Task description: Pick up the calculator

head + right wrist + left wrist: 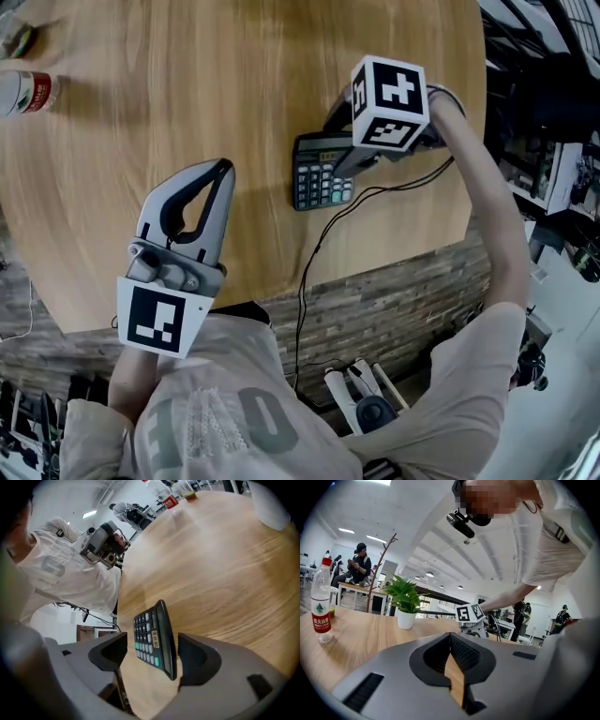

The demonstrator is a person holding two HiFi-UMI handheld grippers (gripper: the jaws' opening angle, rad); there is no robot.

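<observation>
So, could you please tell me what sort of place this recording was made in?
Probably an open-plan office or workshop: a big wooden table, people at other desks behind it, and ceiling strip lights overhead.

A round wooden table (187, 75) stands over a floor of grey-brown planks (394, 300). On the table sit a potted plant (406, 599) and 1 red-labelled water bottle (321, 603). Beyond the table rise a branch-shaped stand (377, 571) and more desks (356, 588). Strip lights (379, 539) line the white ceiling above.
</observation>
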